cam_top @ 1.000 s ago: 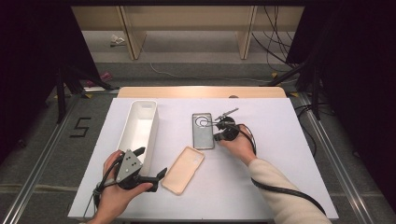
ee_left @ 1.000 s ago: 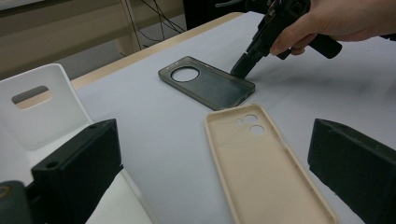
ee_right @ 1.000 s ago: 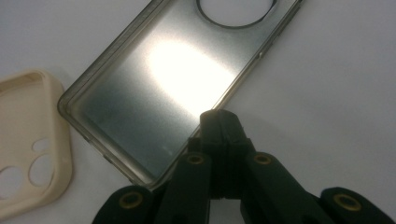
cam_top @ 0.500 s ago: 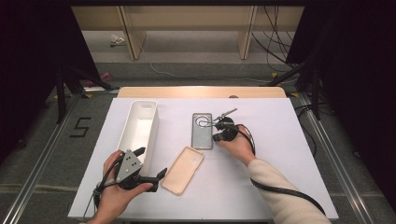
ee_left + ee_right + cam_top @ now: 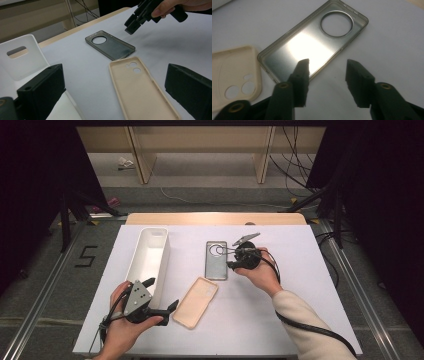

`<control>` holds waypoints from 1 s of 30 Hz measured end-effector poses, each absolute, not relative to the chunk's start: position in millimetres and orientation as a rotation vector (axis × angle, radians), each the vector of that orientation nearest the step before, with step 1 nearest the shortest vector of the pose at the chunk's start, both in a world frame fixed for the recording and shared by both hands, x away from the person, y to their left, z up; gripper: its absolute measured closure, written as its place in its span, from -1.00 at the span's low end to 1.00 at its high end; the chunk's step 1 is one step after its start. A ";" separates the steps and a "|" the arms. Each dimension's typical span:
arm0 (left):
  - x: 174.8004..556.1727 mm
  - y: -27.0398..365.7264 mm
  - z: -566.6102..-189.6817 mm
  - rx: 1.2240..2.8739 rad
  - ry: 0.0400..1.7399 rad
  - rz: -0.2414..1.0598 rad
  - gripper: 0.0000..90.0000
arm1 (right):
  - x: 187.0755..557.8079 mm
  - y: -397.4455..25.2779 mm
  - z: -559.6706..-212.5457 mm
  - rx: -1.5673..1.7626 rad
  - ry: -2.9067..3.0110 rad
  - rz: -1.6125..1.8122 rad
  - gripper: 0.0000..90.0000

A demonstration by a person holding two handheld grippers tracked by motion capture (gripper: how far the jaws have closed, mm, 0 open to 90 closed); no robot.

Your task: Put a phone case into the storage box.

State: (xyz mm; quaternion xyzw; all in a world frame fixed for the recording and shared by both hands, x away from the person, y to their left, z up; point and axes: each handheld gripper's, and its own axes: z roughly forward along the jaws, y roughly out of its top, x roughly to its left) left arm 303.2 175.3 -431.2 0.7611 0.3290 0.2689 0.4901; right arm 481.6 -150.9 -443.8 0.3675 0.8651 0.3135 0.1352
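Grey phone case [image 5: 216,260], translucent and smoky, with a raised rim and one large round camera cut-out at its far end, lies hollow side up near the middle of the white worktop [image 5: 300,285], towards its far edge. The right gripper [image 5: 233,257] hovers just beside the case's right long side, jaws spread and empty; in the right gripper view one jaw hangs over the rim of the case [image 5: 312,42] and the other over bare worktop, so a grasp appears prepared but not yet made. A beige phone case [image 5: 195,302] with two small lens holes lies open side up near the front edge, untouched. The left gripper [image 5: 160,297], likewise released and holding nothing, rests by the near end of the white bin [image 5: 148,260], which stands empty at the left. Lifting and placing both cases seemingly remains.
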 end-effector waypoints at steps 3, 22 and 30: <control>303.4 175.2 -431.4 1.849 0.801 0.650 -0.95 | 474.3 -155.7 -436.9 1.023 2.506 0.947 -0.14; 303.6 175.6 -431.6 1.852 0.799 0.652 -0.95 | 452.9 -159.4 -424.2 0.906 2.529 0.990 -0.54; 303.5 175.4 -431.5 1.852 0.798 0.653 -0.94 | 451.1 -155.6 -423.0 0.842 2.549 0.938 -0.58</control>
